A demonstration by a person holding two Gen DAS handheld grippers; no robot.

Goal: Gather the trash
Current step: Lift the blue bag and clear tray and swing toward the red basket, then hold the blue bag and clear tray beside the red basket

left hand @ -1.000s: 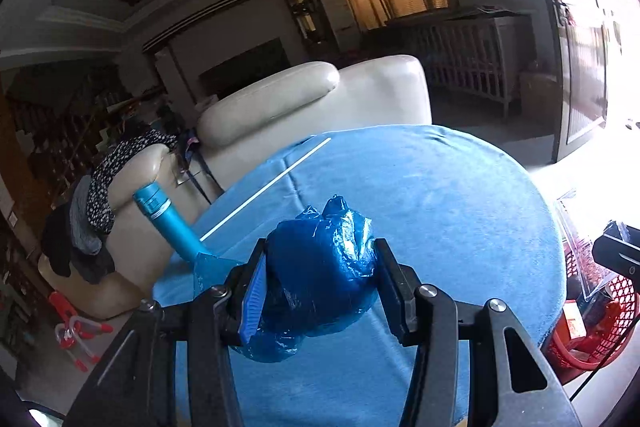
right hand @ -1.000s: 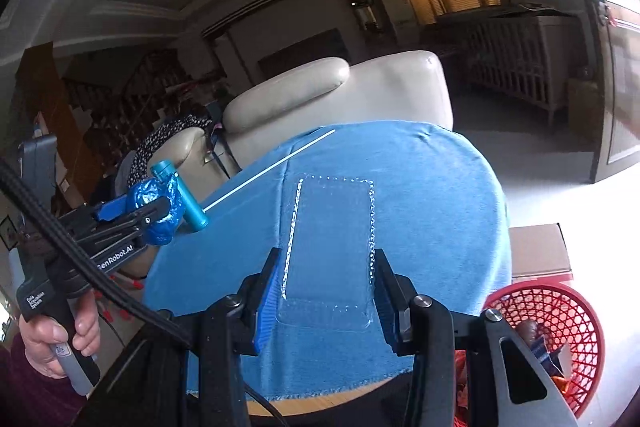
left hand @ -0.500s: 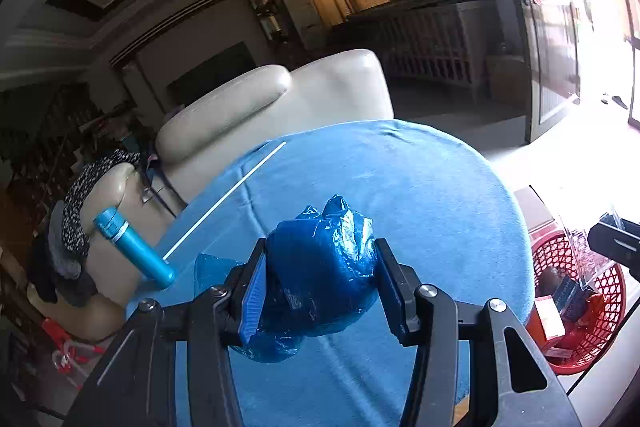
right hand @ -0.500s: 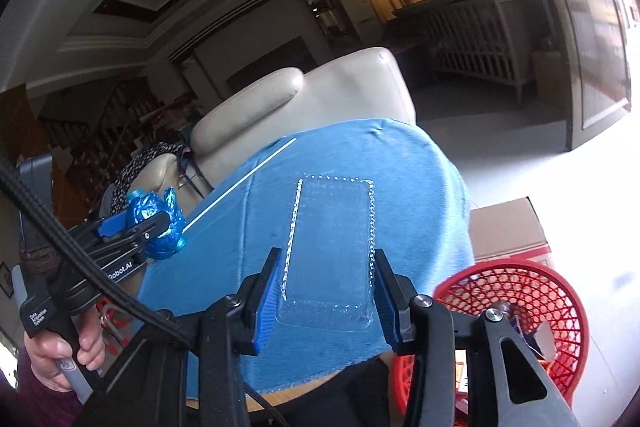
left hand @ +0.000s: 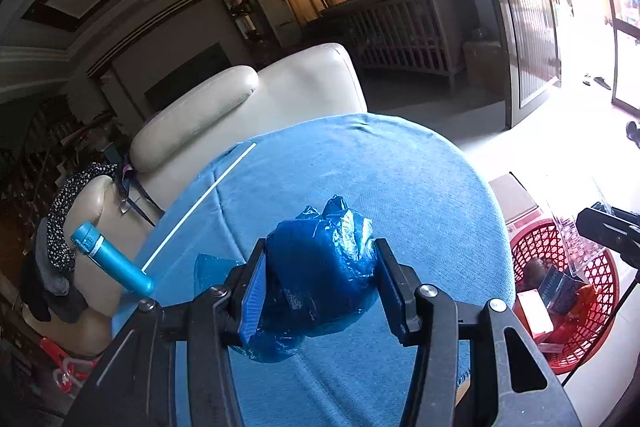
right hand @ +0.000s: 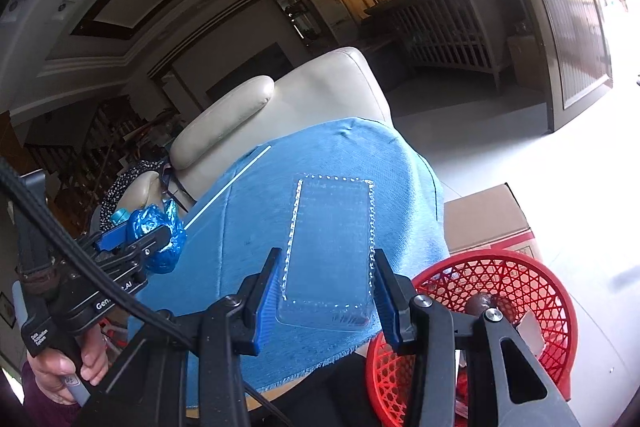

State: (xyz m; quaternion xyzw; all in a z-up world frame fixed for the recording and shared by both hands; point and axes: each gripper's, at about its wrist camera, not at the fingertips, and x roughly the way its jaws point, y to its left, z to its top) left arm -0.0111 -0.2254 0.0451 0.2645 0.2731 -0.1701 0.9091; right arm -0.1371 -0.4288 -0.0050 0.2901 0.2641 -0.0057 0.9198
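My left gripper point(left hand: 318, 287) is shut on a crumpled blue plastic bag point(left hand: 320, 275) and holds it above the blue-covered round table point(left hand: 360, 167). It also shows at the left of the right wrist view point(right hand: 148, 239). My right gripper point(right hand: 326, 291) is shut on a clear plastic tray point(right hand: 330, 251) and holds it over the table's right edge, beside the red mesh basket point(right hand: 500, 275). The basket point(left hand: 588, 339) on the floor to the right holds several pieces of trash.
A teal bottle point(left hand: 112, 263) and a long white stick point(left hand: 200, 203) lie at the table's left side. A cream armchair point(left hand: 248, 107) stands behind the table. A cardboard box point(right hand: 488, 223) sits on the floor behind the basket.
Both grippers have swung to the right with their loads. The red basket has come more fully into both views and the right gripper now hangs closer to it.
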